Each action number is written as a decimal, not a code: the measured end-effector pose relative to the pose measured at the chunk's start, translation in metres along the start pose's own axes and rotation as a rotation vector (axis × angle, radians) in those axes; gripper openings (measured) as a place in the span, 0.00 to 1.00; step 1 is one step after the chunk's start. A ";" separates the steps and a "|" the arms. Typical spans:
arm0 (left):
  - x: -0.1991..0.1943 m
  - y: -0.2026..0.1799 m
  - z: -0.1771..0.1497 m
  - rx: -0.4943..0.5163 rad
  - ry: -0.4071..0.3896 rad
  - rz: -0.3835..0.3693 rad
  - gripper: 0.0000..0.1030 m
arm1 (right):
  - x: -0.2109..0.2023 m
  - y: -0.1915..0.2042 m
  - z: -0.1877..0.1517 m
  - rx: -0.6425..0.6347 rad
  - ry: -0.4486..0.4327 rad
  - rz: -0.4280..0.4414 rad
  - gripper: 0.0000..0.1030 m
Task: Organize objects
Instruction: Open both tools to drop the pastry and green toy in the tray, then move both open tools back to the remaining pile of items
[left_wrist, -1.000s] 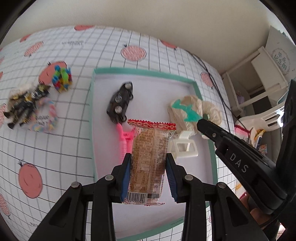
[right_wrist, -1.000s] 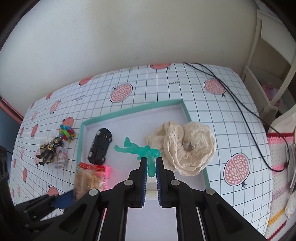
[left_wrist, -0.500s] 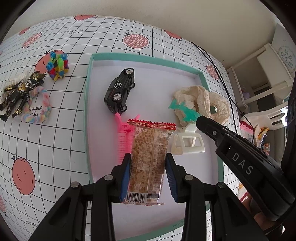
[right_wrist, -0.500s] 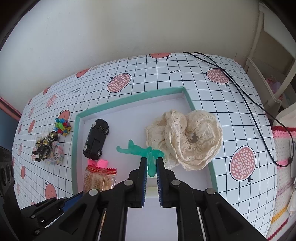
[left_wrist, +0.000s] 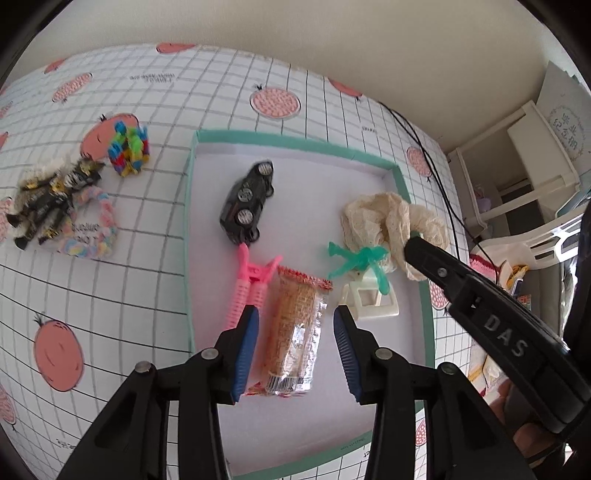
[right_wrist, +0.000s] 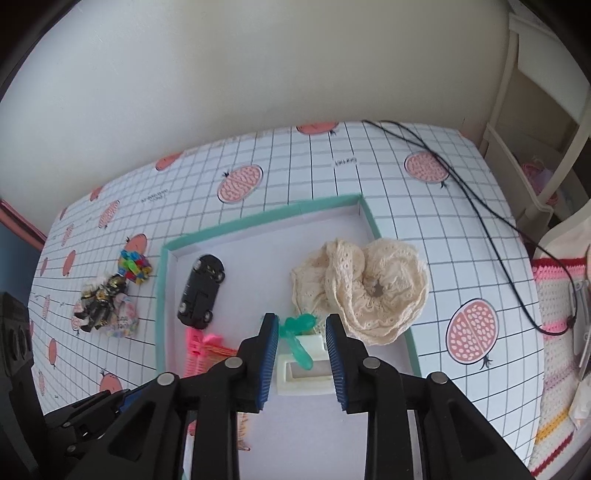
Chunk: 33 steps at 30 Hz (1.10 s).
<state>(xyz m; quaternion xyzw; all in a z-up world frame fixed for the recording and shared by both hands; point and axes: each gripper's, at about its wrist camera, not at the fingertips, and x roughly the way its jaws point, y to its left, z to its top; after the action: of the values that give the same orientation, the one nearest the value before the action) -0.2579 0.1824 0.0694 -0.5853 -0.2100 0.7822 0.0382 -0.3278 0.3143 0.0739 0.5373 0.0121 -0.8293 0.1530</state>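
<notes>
Both grippers have just been opening. One second ago the left gripper (left_wrist: 295, 328) pinched the snack packet (left_wrist: 293, 334); its blue pads now stand clear of it on both sides, and the packet lies on the floor of the teal-rimmed tray (left_wrist: 426, 332) between them. The right gripper (right_wrist: 301, 347) had clamped the green toy figure (right_wrist: 297, 338); its jaws are now parted too, and the figure lies free across the cream square frame (right_wrist: 303, 376), just beside the cream lace scrunchie (right_wrist: 369, 288).

Only the left wrist view shows the whole packet, lying just right of the pink clip (left_wrist: 251, 284), with the right gripper's black finger reaching in from the right. Only the right wrist view shows the scrunchie draped over the tray's right rim.

Far left in the tray lies the black toy car (left_wrist: 247, 203), with bare floor to its right. Outside, on the gridded cloth (right_wrist: 406, 206), sit a colourful block toy (left_wrist: 129, 147), a dark figure (left_wrist: 51, 199) and a pastel ring (left_wrist: 92, 236); a black cable (right_wrist: 480, 214) crosses the cloth's right side.
</notes>
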 end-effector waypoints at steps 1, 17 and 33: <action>-0.002 0.001 0.002 0.001 -0.010 0.005 0.42 | -0.004 0.001 0.001 -0.001 -0.009 0.001 0.29; -0.043 0.034 0.023 -0.051 -0.172 0.159 0.60 | -0.021 0.018 0.006 -0.052 -0.036 0.022 0.29; -0.027 0.086 0.027 -0.174 -0.210 0.310 0.90 | 0.014 0.021 -0.007 -0.092 0.039 0.015 0.66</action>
<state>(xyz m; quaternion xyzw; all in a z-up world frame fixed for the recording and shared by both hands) -0.2589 0.0883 0.0673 -0.5268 -0.1871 0.8145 -0.1556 -0.3218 0.2923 0.0615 0.5460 0.0490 -0.8160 0.1834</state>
